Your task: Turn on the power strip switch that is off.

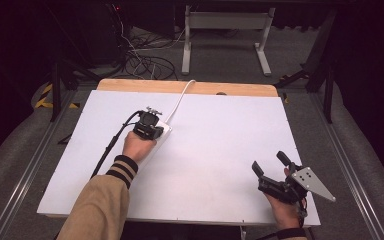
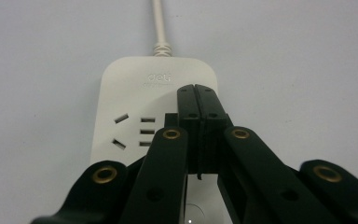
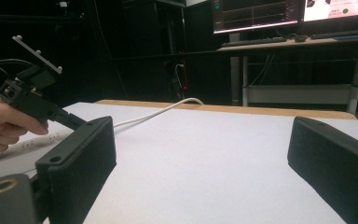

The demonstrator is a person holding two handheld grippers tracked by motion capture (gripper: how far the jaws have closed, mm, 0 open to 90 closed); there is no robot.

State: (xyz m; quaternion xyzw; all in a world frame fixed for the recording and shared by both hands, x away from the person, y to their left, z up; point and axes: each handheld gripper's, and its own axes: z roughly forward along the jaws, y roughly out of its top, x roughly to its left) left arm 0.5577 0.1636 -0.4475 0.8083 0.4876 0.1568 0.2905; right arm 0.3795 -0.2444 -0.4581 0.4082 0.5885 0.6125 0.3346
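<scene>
A white power strip [image 1: 164,131] lies on the left half of the white table [image 1: 220,150], and its white cable [image 1: 179,100] runs off over the far edge. My left gripper [image 1: 150,125] is right over the strip. In the left gripper view its jaws are pressed together above the strip [image 2: 121,93], beside the sockets [image 2: 121,130], so the left gripper [image 2: 196,88] is shut, with nothing visible between its pads. My right gripper [image 1: 270,162] hovers near the front right corner, wide open and holding nothing [image 3: 203,140]. It looks towards the left gripper [image 3: 32,100] and the cable [image 3: 158,112].
A wooden strip [image 1: 190,87] borders the table's far edge. Beyond it are tangled black cables [image 1: 145,62] on the floor and a white desk frame [image 1: 225,30]. Monitors [image 3: 261,14] stand on a desk [image 3: 298,44] in the background. A small dark piece [image 2: 170,119] sits beside the left jaw.
</scene>
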